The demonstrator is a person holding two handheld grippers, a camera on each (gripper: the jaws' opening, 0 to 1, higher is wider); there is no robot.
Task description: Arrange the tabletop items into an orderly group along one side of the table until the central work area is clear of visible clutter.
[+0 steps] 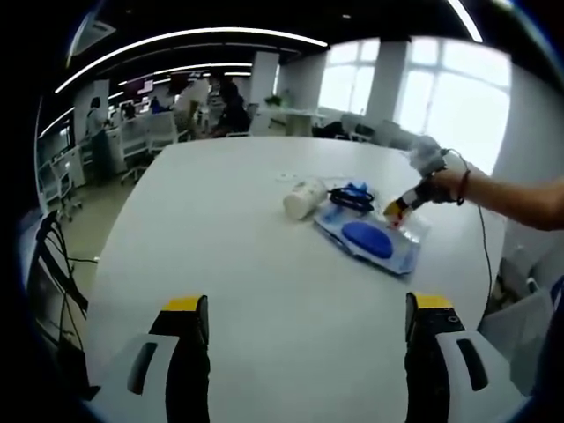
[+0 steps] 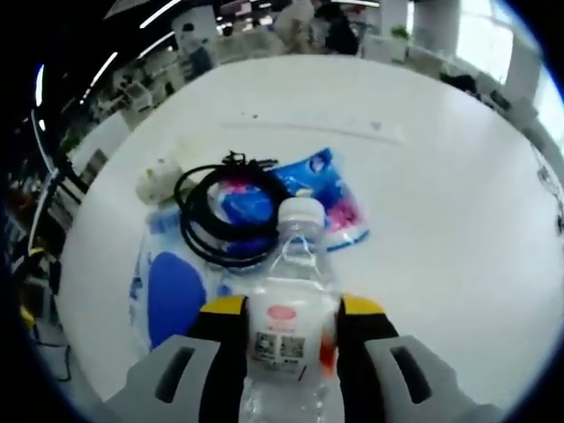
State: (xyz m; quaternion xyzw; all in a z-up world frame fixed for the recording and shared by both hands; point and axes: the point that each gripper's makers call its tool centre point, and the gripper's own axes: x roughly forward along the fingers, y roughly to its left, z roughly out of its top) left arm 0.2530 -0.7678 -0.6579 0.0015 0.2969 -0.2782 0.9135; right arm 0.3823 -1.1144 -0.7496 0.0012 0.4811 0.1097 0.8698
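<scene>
**Bottle held over the pile, left jaws wide apart**

Clamped between the jaws of the right gripper (image 2: 284, 328), a clear plastic water bottle (image 2: 291, 304) with a white cap and a pale label fills the near part of the right gripper view; the yellow-tipped jaws press on it from both sides. Beyond the bottle, going left to right on the white tabletop (image 2: 441, 159): a white cup-like thing (image 2: 157, 179) lying on its side, a coil of black cable (image 2: 220, 216) resting on a flat blue-and-white plastic pack (image 2: 176, 295), and a second blue pack with pink print (image 2: 339, 207) partly under the cable. The bottle seems to be above the near edge of the pile, though whether it touches the packs is hard to tell.

In the left gripper view, the left gripper (image 1: 307, 330) hangs over bare tabletop with its jaws spread wide and nothing between them. Farther off, left to right, lie the white cup, the black cable with a bit of blue under it, and the blue pack, all close together right of the tabletop's middle. At the right of the pile the other gripper comes in, held by a hand (image 1: 445, 181) on a bare forearm, with a cord hanging down from the wrist. Behind the tabletop an open office shows, with desks, chairs and bright windows.
</scene>
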